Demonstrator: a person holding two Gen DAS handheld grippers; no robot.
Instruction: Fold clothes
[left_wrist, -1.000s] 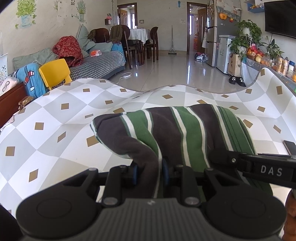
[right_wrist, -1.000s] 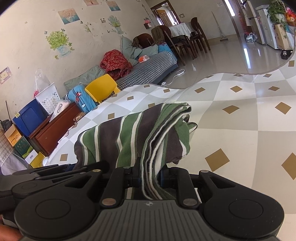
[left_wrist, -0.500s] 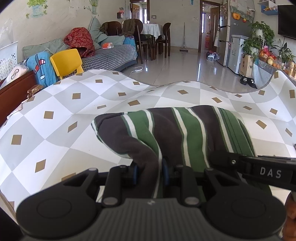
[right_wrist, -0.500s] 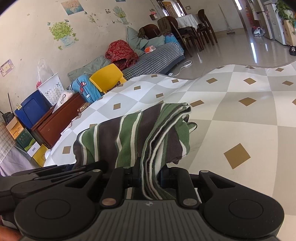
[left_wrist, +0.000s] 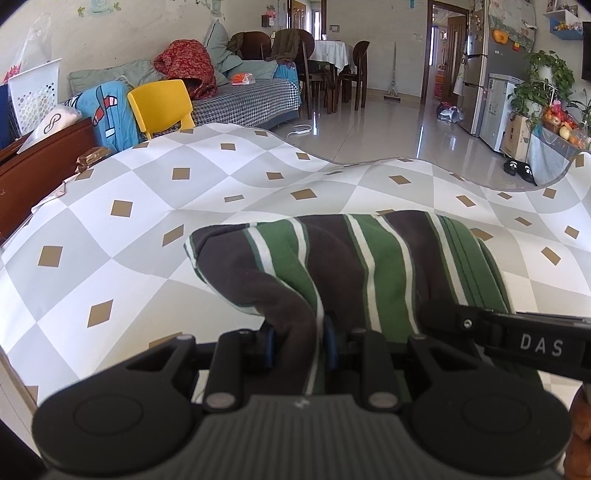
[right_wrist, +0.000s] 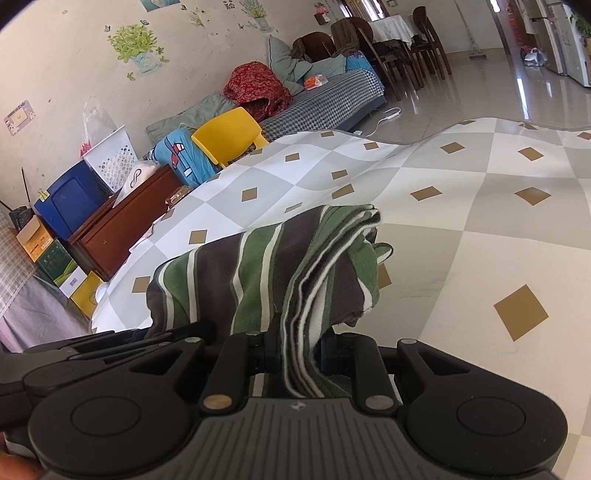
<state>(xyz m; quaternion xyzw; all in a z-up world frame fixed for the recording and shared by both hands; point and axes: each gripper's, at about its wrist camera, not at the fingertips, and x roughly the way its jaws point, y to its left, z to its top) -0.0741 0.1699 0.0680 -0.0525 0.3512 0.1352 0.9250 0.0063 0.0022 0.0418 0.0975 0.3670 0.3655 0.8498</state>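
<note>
Jaws clamping striped garment (left_wrist: 369, 266) edges, checkered cloth (left_wrist: 147, 229) open ahead

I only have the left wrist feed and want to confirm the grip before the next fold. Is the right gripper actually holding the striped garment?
Observer: Yes, the right gripper is shut on a bunched edge of the striped garment, several layers thick.
Operator: Is that side lying flat?
Observer: No, a loose flap droops beside that grip over the checked cloth.
Operator: Anything at the cloth's left edge?
Observer: A blue bin stands behind the brown cabinet.
</note>
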